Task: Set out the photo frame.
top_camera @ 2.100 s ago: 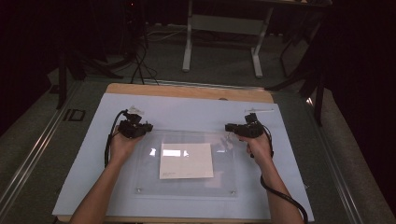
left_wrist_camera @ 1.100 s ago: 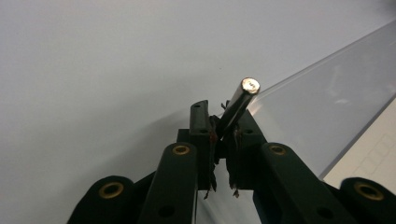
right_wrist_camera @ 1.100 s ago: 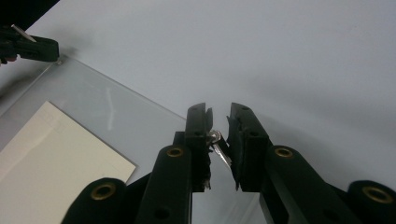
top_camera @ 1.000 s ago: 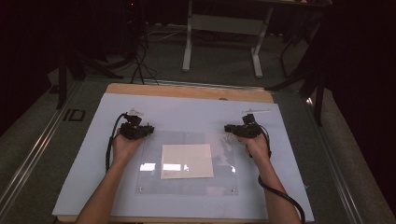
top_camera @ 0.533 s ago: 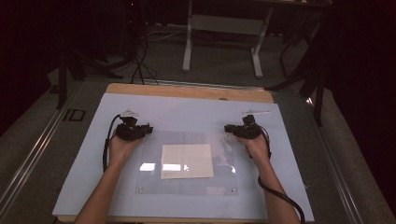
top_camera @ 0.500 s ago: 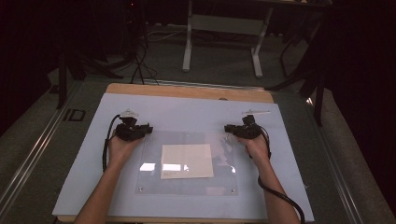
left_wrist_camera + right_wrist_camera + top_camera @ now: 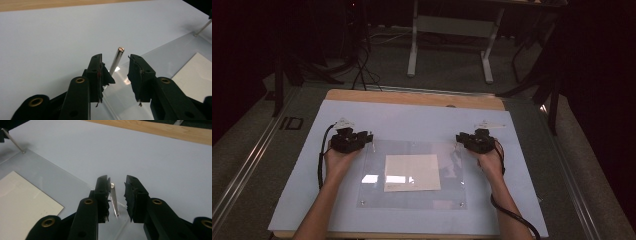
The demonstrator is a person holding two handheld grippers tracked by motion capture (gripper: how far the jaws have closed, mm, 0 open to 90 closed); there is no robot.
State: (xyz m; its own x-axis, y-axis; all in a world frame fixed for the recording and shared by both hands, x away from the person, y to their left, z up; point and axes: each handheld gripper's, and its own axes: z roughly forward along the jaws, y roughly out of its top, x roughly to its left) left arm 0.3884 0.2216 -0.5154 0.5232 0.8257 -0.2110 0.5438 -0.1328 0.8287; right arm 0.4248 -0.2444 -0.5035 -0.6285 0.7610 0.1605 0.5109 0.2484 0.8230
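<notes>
I'm easing both jaws apart: left gripper (image 7: 116, 75) and right gripper (image 7: 116, 196) each straddling, not pinching, a slim shiny metal pin (image 7: 117, 58) standing on the clear sheet (image 7: 412, 200).

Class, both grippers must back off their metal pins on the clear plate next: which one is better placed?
Probably the left gripper: both jaws have just been opening, but its pin stands free mid-gap, while the right gripper's pin sits close against one pad.
</notes>
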